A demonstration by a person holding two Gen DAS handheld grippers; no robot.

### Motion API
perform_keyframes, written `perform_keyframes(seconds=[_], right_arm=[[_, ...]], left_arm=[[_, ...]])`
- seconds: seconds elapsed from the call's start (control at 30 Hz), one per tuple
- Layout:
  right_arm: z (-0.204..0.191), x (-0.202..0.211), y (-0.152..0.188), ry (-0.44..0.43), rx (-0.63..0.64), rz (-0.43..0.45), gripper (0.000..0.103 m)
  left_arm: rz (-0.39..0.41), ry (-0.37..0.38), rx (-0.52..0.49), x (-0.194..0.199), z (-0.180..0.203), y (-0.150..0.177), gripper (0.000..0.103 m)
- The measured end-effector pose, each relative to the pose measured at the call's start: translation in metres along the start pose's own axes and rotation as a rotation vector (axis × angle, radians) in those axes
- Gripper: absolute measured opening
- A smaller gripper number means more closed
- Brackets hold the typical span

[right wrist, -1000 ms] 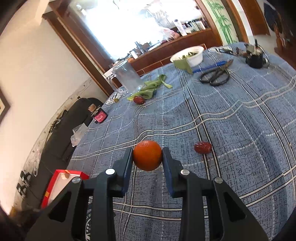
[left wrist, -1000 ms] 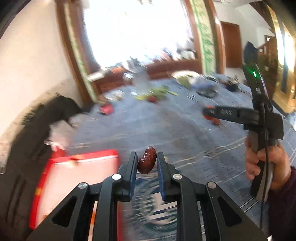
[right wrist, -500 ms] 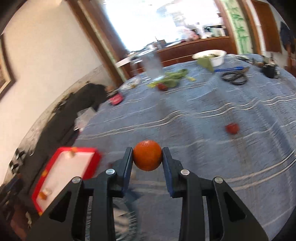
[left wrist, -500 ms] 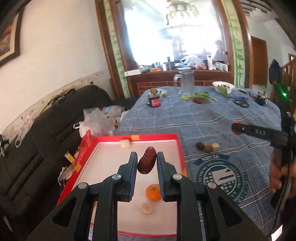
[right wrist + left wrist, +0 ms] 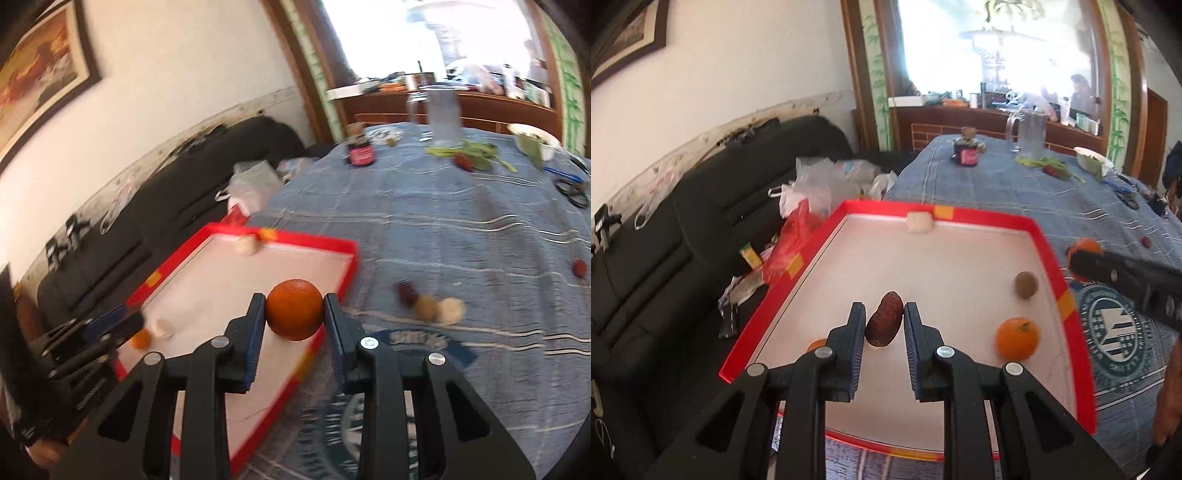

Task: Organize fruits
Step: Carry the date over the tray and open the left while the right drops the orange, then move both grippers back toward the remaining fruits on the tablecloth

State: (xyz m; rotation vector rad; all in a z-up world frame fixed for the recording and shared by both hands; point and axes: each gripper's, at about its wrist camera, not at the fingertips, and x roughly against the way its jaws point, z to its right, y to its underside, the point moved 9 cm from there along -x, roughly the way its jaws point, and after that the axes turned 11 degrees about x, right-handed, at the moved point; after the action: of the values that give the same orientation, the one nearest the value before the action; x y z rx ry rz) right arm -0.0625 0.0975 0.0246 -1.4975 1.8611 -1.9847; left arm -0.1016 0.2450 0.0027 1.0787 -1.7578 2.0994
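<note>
Left tongs [image 5: 884, 325] clamp a dark red date [image 5: 884, 325] above the red tray [image 5: 1049, 258]; right tongs [image 5: 294, 310] clamp an orange [image 5: 294, 310] over its edge.

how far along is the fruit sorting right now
Partly done. The red tray already holds an orange, a brown round fruit and a few small pieces. In hand: the left gripper clamps a red date over the tray, the right gripper a second orange at its edge. Left: small fruits on the blue cloth.
</note>
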Motion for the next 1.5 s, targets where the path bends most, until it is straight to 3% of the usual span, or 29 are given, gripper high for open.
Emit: perform_keyframes(seconds=[0.1, 0.3, 0.83, 0.9, 0.97, 1.03, 1.3, 1.5], right_arm=[[-0.021, -0.010, 0.013, -0.019, 0.035, -0.026, 0.034], [-0.024, -0.031, 0.030, 0.011, 0.050, -0.079, 0.034], [-0.032, -0.058, 0.030, -0.012, 0.036, -0.140, 0.035], [-0.032, -0.059, 0.031, -0.014, 0.029, -0.143, 0.035], [-0.031, -0.057, 0.031, -0.020, 0.026, -0.139, 0.036], [-0.032, -0.054, 0.030, -0.025, 0.025, -0.125, 0.037], [-0.024, -0.030, 0.025, -0.028, 0.019, -0.050, 0.041], [0.001, -0.011, 0.025, -0.004, -0.027, -0.019, 0.042]], left_arm=[[-0.011, -0.011, -0.001, -0.005, -0.003, 0.004, 0.020], [-0.033, -0.006, -0.006, -0.013, -0.002, 0.011, 0.020], [-0.017, -0.083, -0.020, -0.019, -0.006, 0.006, 0.021], [-0.020, -0.088, -0.019, -0.019, -0.007, 0.007, 0.025], [-0.026, -0.093, -0.018, -0.020, -0.006, 0.007, 0.043], [-0.028, -0.100, -0.016, -0.020, -0.007, 0.008, 0.051], [-0.023, -0.106, -0.019, -0.011, 0.000, 0.009, 0.057], [-0.010, -0.086, -0.036, -0.001, 0.015, 0.008, 0.070]])
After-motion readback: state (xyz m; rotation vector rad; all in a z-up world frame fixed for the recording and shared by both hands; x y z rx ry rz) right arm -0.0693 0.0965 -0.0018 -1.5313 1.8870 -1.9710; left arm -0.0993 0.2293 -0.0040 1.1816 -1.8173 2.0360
